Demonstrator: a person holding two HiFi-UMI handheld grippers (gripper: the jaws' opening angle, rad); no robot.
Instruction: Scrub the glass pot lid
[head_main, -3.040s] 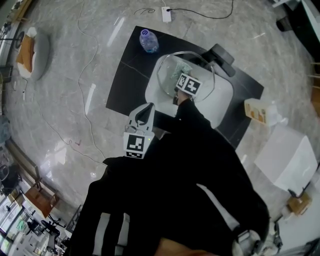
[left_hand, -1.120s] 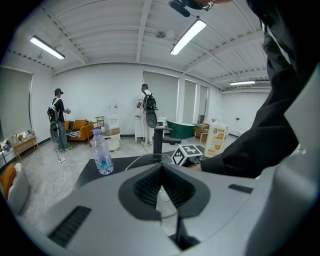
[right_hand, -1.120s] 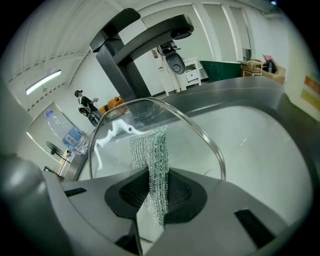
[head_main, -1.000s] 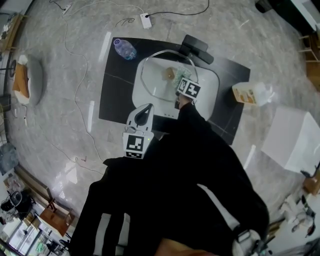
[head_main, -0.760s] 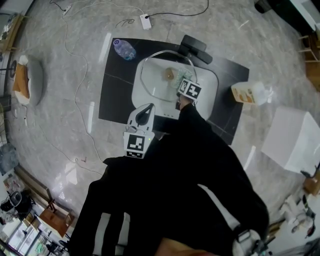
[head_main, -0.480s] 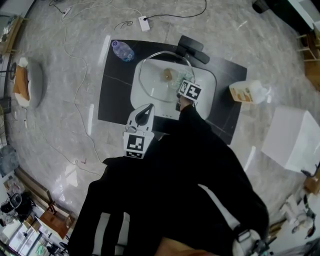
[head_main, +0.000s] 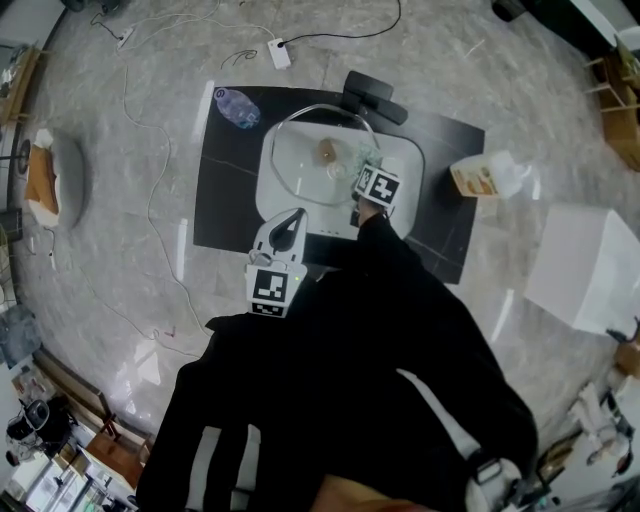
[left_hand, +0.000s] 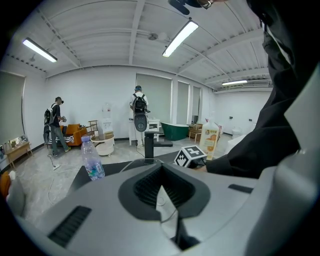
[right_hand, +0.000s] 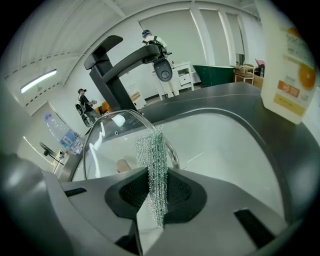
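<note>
The glass pot lid (head_main: 312, 150) lies in the white sink (head_main: 290, 215), its brown knob showing. My right gripper (head_main: 365, 172) hangs at the lid's near right rim, shut on a silvery-green mesh scrubbing cloth (right_hand: 152, 150). In the right gripper view the cloth stands up from the gripper (right_hand: 156, 187) just in front of the lid (right_hand: 107, 142) and its metal rim. Whether the cloth touches the glass I cannot tell. My left gripper (head_main: 293, 218) is held back at the sink's near edge, shut and holding nothing, as the left gripper view (left_hand: 161, 192) shows.
A black faucet (head_main: 372, 97) stands behind the sink on a black mat (head_main: 225, 190). A water bottle (head_main: 236, 107) lies at the mat's far left corner. An orange-labelled detergent bottle (head_main: 485, 178) stands to the right, and a white box (head_main: 590, 265) farther right. Cables run across the floor.
The head view has drifted, so the sink sits a little higher and more to the left. The right gripper with the cloth stays at the lid's right rim. The left gripper has not moved.
</note>
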